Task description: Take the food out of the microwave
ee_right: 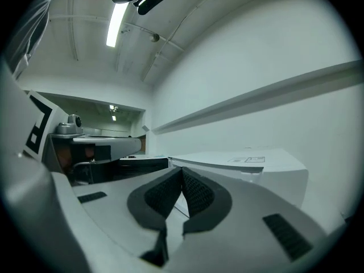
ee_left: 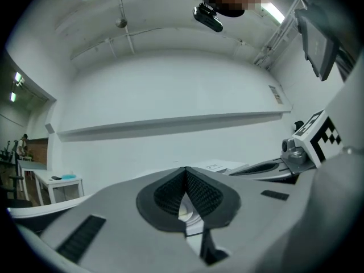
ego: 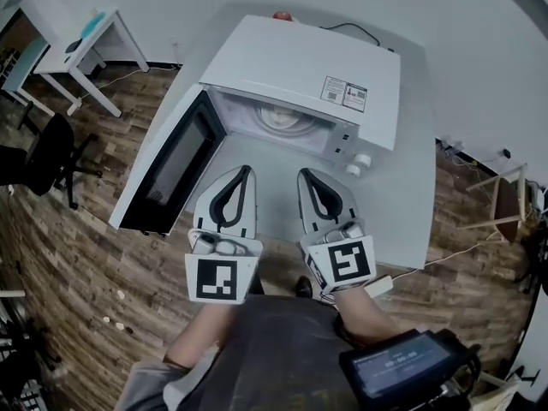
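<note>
Lighting: even, cool, bright. Long white ceiling tube lamp [ee_right: 116, 24] glares at 11 o'clock. Fisheye bending, dark corners, soft focus.

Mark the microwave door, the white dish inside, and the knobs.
microwave door [ego: 167, 168]: head view, dark glass pane.
white dish [ego: 282, 118]: head view, its centre, inside the cavity.
knobs [ego: 362, 159]: head view, face of the upper knob.

White table [ego: 402, 217], 1 white microwave [ego: 308, 67] standing on it, door [ego: 167, 165] swung open, wood-plank floor [ego: 77, 255] beneath
</note>
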The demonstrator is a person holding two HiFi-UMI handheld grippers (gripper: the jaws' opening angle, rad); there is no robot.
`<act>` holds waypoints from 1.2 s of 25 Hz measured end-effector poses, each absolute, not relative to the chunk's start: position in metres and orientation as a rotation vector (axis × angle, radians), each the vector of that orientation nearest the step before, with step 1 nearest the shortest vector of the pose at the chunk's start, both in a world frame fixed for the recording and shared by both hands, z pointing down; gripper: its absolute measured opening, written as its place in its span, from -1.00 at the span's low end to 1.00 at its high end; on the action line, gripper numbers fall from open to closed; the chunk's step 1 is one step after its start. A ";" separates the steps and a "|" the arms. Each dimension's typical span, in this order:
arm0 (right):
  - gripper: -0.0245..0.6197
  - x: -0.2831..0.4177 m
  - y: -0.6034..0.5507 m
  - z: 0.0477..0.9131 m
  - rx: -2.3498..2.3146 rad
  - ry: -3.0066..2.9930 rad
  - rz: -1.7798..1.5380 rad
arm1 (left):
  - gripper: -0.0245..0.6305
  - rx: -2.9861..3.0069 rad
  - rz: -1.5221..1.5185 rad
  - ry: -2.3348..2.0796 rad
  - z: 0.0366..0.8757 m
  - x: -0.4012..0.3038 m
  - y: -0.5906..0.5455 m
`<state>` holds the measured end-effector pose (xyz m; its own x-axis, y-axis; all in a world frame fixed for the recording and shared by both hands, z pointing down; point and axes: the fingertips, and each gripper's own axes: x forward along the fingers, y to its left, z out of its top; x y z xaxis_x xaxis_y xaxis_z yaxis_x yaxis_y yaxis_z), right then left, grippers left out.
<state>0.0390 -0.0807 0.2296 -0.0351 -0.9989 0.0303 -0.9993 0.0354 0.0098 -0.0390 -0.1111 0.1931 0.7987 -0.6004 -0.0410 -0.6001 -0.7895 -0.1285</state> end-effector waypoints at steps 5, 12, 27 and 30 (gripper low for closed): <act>-0.91 0.037 -0.116 0.242 2.217 -2.150 0.045 | -0.90 -2.892 0.007 0.842 0.201 -0.037 -0.147; -0.91 0.036 -0.152 0.237 2.329 -2.009 0.023 | -0.90 -2.953 0.008 0.642 0.209 -0.028 -0.181; -0.91 0.058 -0.160 0.244 2.538 -1.749 -0.003 | -0.90 -3.003 0.043 0.358 0.218 0.003 -0.206; -0.91 0.062 -0.165 0.249 2.522 -1.754 0.009 | -0.90 -3.031 0.037 0.384 0.224 0.007 -0.212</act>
<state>0.0624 -0.1655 0.2491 0.3486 -0.9362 0.0444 -0.9366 -0.3462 0.0539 0.0066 -0.2123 0.2237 0.9682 -0.2476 -0.0346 -0.2497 -0.9648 -0.0822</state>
